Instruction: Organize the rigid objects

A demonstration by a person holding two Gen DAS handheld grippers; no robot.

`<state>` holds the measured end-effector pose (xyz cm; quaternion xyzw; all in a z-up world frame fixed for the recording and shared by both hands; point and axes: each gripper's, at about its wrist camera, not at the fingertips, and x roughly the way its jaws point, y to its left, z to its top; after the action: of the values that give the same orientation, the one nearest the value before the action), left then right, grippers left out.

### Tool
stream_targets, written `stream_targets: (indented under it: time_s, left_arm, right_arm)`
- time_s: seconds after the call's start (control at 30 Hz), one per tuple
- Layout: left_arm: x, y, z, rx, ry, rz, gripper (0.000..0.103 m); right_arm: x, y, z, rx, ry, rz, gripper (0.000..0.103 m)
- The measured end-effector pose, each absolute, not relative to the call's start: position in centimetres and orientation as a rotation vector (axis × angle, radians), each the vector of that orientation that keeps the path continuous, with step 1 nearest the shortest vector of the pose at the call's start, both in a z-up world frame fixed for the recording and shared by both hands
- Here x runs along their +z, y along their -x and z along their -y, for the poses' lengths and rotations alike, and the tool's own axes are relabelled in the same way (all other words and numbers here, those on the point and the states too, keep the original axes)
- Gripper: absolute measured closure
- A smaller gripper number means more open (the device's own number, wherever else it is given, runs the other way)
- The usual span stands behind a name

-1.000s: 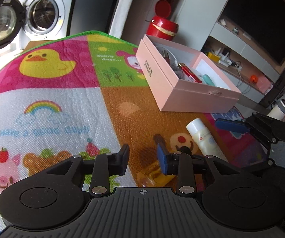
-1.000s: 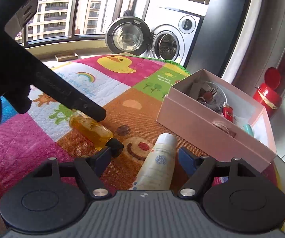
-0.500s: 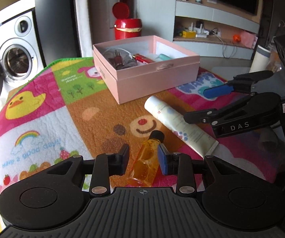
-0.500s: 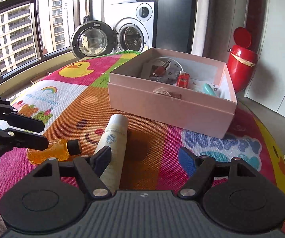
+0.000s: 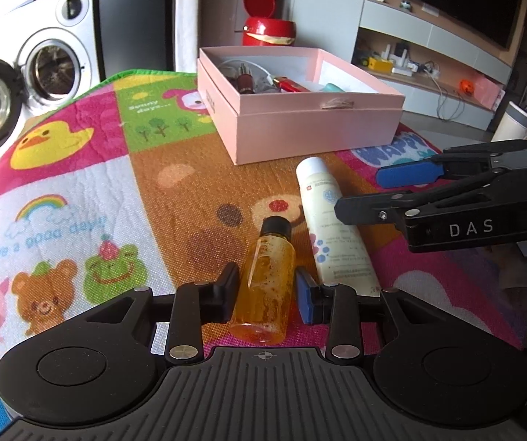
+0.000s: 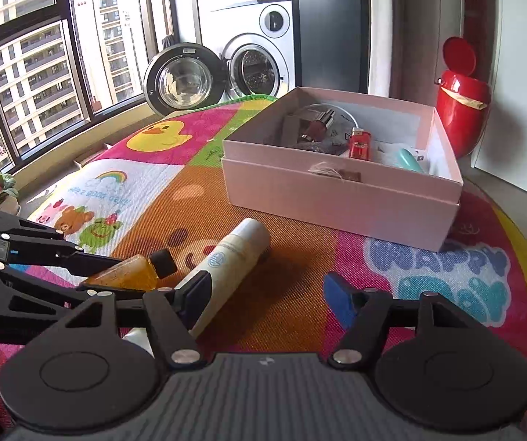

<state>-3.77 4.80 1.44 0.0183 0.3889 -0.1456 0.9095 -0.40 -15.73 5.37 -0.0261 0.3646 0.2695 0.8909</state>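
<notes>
A small amber bottle point(image 5: 266, 275) with a black cap lies on the colourful play mat point(image 5: 79, 191). My left gripper point(image 5: 267, 290) has a finger on each side of the bottle, close to it, with a slim gap on each side. The bottle also shows in the right wrist view point(image 6: 131, 273). A white tube point(image 5: 331, 228) lies just right of the bottle and also shows in the right wrist view point(image 6: 232, 261). My right gripper point(image 6: 269, 296) is open and empty, its left finger beside the tube. An open pink box point(image 6: 340, 202) holds a red lighter point(image 6: 359, 143) and other small items.
A red bin point(image 6: 461, 99) stands behind the box. A washing machine with its door open point(image 6: 219, 73) stands beyond the mat's far edge. Windows are at the left in the right wrist view. A TV shelf point(image 5: 428, 58) is at the back right.
My left gripper swung round to face the box and came down around the amber bottle. My right gripper drew to the right of the white tube, staying open.
</notes>
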Motion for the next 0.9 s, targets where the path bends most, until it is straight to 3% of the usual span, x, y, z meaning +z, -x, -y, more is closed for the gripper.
stream_targets:
  time_s: [0.17,0.33,0.8,0.9]
  left_arm:
    - [1.3,4.1,-4.9,-0.304,-0.037,-0.777,0.067]
    - [1.4,3.8,-5.9,-0.296,0.045,-0.781,0.070]
    - [1.2,3.9,-5.9,-0.232,0.128,-0.762,0.070]
    - [0.9,4.5,-5.6,-0.241,0.089,-0.726,0.070]
  right_arm:
    - [4.5,-1.9,13.0,0.554,0.028,-0.834,0.040]
    - [4.2,-1.4,11.7,0.565,0.157,-0.796,0.051]
    - [3.9,0.2,15.3,0.540,0.234,-0.741,0.051]
    - [3.9,0.4,14.7,0.553,0.253,-0.733,0.062]
